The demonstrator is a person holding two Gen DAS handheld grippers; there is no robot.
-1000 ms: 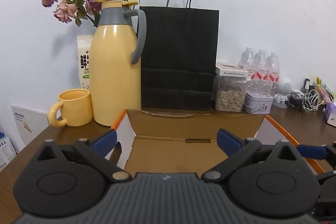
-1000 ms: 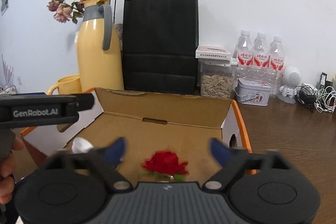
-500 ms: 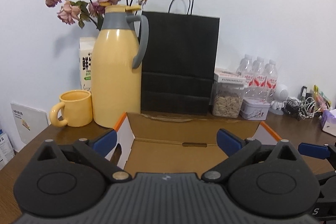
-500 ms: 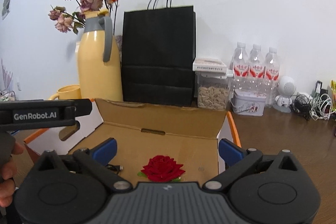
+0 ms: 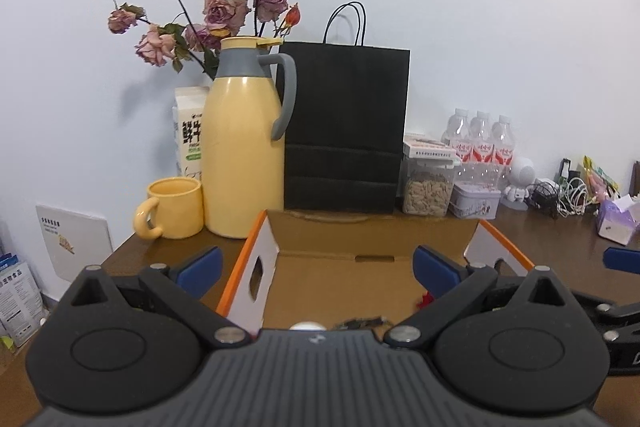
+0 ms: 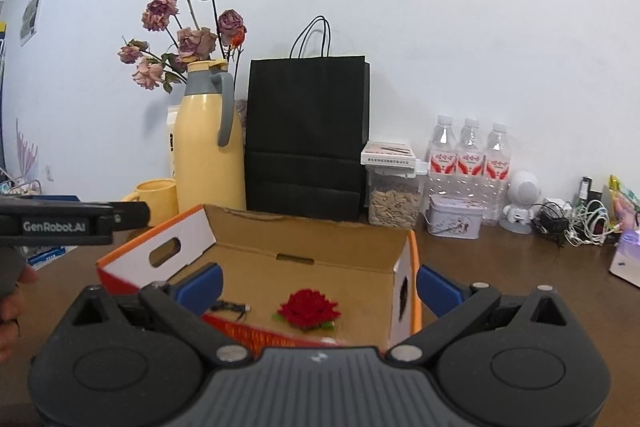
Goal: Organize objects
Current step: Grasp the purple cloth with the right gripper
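One red flower (image 6: 309,311), perhaps paper, in box (image 6: 320,239)

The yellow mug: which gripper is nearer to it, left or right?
Left. The left gripper hovers in front of the mug, a little to its right; the right gripper is farther right, facing the box.
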